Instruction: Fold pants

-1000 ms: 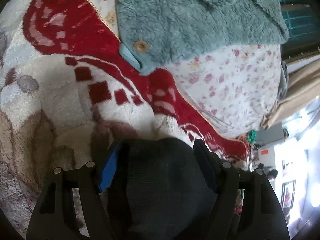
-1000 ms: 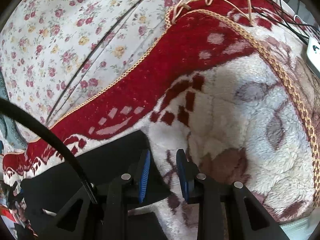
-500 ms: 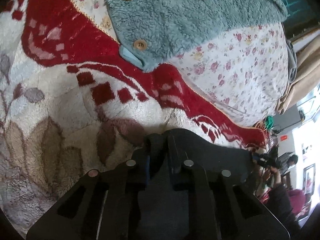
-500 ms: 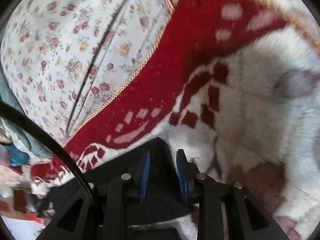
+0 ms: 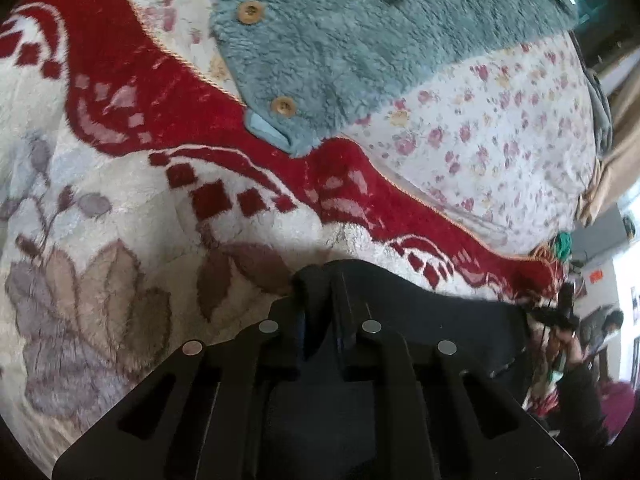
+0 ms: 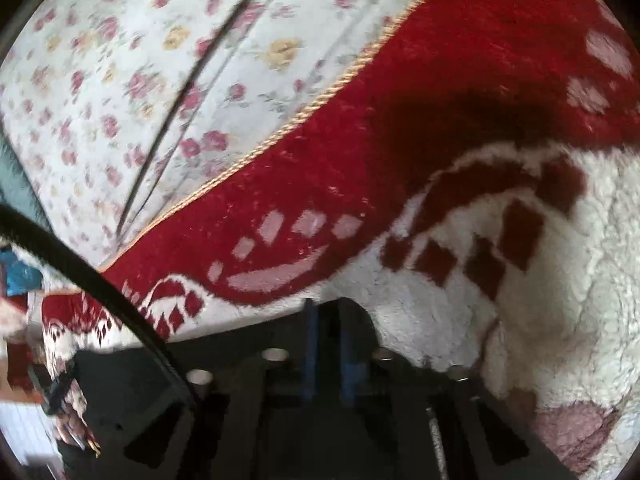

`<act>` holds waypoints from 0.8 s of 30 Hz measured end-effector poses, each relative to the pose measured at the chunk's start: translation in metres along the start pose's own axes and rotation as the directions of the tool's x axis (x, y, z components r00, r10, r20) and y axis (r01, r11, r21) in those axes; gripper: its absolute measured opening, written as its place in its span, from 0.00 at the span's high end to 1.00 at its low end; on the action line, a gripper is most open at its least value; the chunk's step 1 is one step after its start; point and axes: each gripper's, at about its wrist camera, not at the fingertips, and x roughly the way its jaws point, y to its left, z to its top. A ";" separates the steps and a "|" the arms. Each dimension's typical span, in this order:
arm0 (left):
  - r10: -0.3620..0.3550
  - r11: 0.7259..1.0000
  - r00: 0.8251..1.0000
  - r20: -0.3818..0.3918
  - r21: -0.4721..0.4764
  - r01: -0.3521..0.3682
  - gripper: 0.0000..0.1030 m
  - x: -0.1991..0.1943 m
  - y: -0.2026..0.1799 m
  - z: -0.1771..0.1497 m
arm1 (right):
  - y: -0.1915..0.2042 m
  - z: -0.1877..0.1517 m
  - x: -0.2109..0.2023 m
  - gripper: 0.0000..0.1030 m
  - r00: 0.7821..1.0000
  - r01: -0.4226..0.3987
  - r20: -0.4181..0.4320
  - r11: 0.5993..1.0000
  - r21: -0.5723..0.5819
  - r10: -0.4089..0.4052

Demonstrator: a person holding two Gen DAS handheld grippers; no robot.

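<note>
1. Two grippers are gripping one pair of black soft fabric pants [image 5: 432,312], which is lying across the near edge of a fluffy red-and-cream patterned blanket [image 5: 132,208] on the bed.
2. The left gripper [image 5: 320,316] is pinching a bunched fold of the pants, its fingers pressed tight on the cloth, and the garment's upper edge is running taut off to the right.
3. The right gripper [image 6: 328,344] is holding its blue-padded fingers [image 6: 310,344] narrowly apart with dark cloth between them; the view is blurred, so I cannot tell whether they are gripping it.
4. In the right wrist view the pants [image 6: 132,380] are spreading leftward under a black cable [image 6: 100,292].
5. Beyond the pants, the blanket's cream pile is lying bare ahead of both grippers, up to its gold-corded red border [image 6: 320,100].
6. Past that border a white rose-print quilted bedspread [image 5: 500,128] is stretching away, and a teal fleece garment with wooden buttons [image 5: 360,40] is overlapping both blanket edge and bedspread, well apart from the pants.
</note>
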 end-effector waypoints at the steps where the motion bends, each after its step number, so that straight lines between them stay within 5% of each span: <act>1: 0.007 1.000 1.000 0.006 0.001 -0.007 0.92 -0.003 -0.003 -0.001 | 0.002 -0.002 -0.004 0.98 1.000 0.012 0.012 1.000 -0.021 -0.012; 14: -0.104 0.994 0.987 0.121 -0.025 0.108 0.93 -0.096 -0.040 -0.053 | 0.021 -0.056 -0.092 0.98 0.985 -0.062 0.148 0.977 -0.205 0.094; 24: -0.170 0.969 0.962 0.214 -0.139 0.202 0.93 -0.148 0.008 -0.156 | 0.020 -0.147 -0.131 0.98 0.962 -0.144 0.172 0.931 -0.335 0.211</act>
